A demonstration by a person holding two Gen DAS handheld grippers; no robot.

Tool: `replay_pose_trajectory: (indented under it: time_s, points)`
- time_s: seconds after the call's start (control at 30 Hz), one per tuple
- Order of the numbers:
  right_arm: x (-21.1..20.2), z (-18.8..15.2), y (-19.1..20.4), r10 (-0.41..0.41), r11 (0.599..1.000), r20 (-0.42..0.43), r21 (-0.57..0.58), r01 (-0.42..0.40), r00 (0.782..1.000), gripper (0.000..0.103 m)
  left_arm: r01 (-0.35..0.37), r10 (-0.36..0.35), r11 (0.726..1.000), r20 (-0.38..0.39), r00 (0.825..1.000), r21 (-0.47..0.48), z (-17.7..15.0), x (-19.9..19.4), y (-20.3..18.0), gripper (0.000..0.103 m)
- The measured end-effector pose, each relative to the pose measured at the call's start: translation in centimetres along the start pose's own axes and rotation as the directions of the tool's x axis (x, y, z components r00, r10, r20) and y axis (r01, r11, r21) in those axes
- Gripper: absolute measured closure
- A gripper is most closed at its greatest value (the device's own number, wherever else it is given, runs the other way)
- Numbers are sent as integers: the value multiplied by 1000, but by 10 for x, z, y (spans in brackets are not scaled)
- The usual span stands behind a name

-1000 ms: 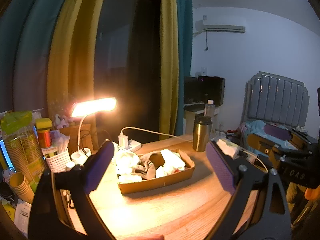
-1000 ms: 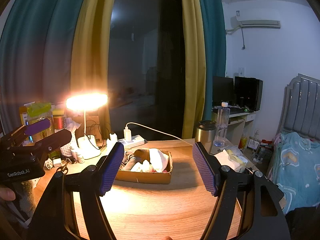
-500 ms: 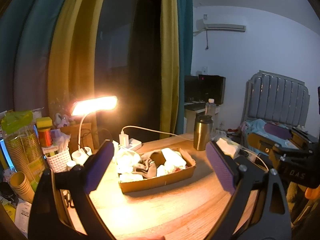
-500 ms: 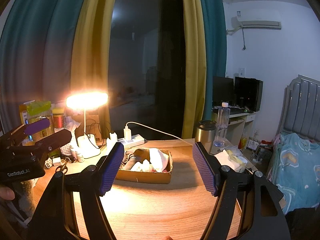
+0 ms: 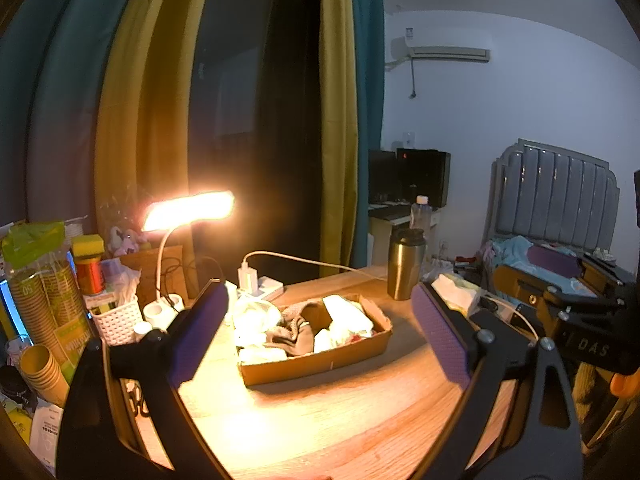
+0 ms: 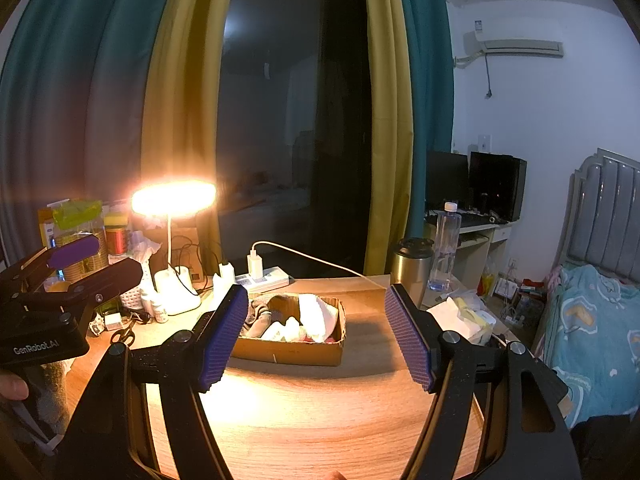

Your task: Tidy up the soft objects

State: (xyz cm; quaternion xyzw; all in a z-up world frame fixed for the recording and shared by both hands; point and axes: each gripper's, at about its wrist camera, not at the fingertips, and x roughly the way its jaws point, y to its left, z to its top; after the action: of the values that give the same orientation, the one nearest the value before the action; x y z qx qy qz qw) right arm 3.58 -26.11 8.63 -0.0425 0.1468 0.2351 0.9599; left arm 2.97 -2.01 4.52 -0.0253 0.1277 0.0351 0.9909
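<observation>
A shallow cardboard box (image 5: 320,362) (image 6: 292,350) sits on the wooden table, filled with white cloths (image 5: 346,316) (image 6: 318,316) and a grey sock (image 5: 294,330) (image 6: 256,316). My left gripper (image 5: 320,324) hovers open in front of the box, nothing between its purple pads. My right gripper (image 6: 316,334) is also open and empty, short of the box's near wall. Each gripper shows in the other's view: the right one (image 5: 560,276) at the far right, the left one (image 6: 76,264) at the far left, held by a hand (image 6: 12,386).
A lit desk lamp (image 5: 188,210) (image 6: 174,198) glares behind the box. A steel tumbler (image 5: 405,264) (image 6: 410,268), a water bottle (image 6: 444,246), a power strip (image 6: 262,278), a white basket (image 5: 116,318), paper cups (image 5: 40,368) and a tissue pack (image 6: 464,318) ring the table. A bed (image 6: 592,340) stands at right.
</observation>
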Motion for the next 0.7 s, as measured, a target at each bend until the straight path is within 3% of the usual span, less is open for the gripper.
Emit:
replay_pose_trajectory:
  time_s: [0.7]
  points:
    - [2,-3,-1,6,1000,-9,-2,-6,1000,29,-1,1,1000,-16,1000,2,-1,11,-2,9]
